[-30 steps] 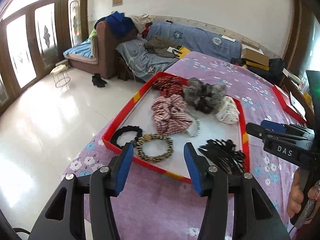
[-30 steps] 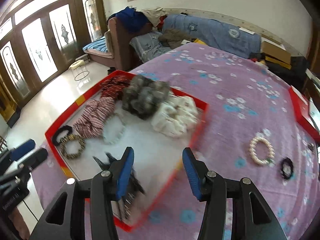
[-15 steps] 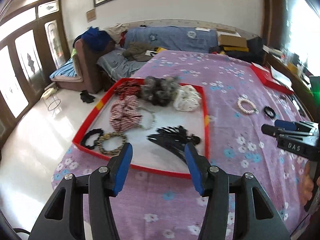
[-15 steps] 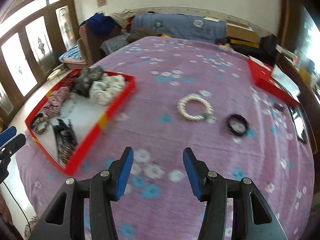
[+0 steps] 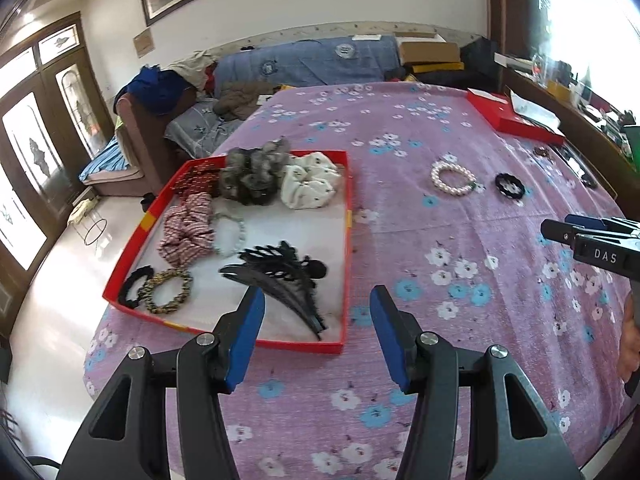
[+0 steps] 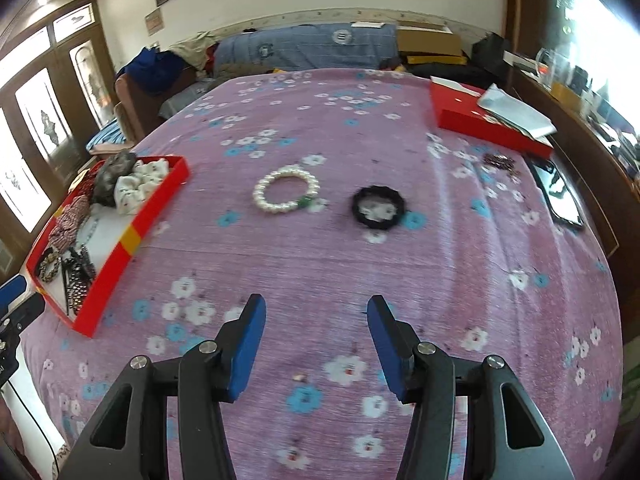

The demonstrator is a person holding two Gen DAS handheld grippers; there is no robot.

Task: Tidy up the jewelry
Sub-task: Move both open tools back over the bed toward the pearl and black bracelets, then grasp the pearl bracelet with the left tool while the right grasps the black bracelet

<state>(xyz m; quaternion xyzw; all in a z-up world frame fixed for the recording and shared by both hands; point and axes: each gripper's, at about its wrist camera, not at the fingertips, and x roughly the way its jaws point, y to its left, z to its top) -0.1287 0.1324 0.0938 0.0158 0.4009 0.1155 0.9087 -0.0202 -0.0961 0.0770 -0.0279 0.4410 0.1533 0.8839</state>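
Note:
A red tray on the purple flowered cloth holds several scrunchies, a bead bracelet and a black hair claw. A white pearl bracelet and a black hair tie lie loose on the cloth to the tray's right. My left gripper is open and empty, above the tray's near right corner. My right gripper is open and empty, over bare cloth well short of the bracelet and hair tie; it also shows in the left wrist view.
A red box lid with white paper on it lies at the far right. A dark bead bracelet and a black phone lie near the table's right edge. A sofa with clothes stands beyond the table.
Both grippers have swung to the right. The right one went from over the tray to facing the pearl bracelet and black hair tie. Both stayed open.

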